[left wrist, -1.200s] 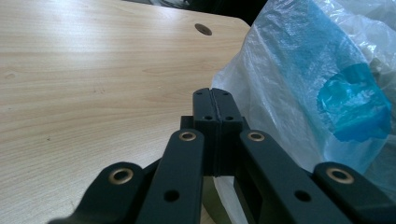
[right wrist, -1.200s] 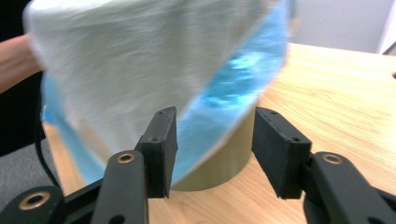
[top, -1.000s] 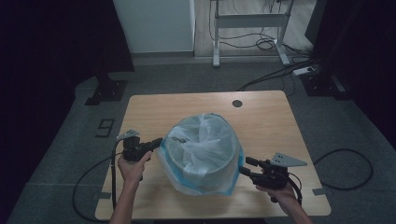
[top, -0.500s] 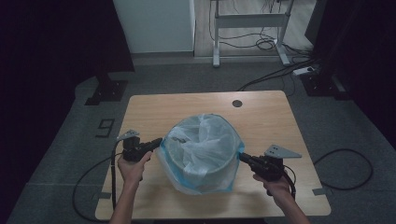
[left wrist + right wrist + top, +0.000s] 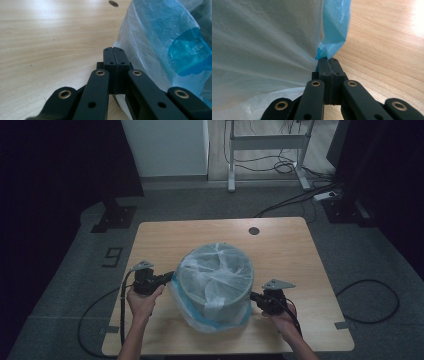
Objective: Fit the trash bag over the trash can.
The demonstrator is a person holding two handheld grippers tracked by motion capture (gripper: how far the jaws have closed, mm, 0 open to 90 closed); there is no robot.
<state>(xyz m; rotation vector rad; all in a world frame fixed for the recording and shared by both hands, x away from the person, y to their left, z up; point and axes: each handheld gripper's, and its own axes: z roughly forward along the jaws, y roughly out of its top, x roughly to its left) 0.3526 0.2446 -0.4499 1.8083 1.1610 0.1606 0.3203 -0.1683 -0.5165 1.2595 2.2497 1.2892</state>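
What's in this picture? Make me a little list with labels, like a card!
Table: light wood table, with a small dark hole near the far edge
Big thing: round bin in the middle
Cover: thin blue plastic bag lining the bin
Left claw: shut, pinching the bag's edge
Right claw: shut on the bag's other side

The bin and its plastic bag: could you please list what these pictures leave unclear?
- Bin contents: high view, crumpled plastic bag covers the inside.
- Bin wall: both gripper views, bag film hides it.
- Bag film inside left gripper: left gripper view, shut jaws hide it.
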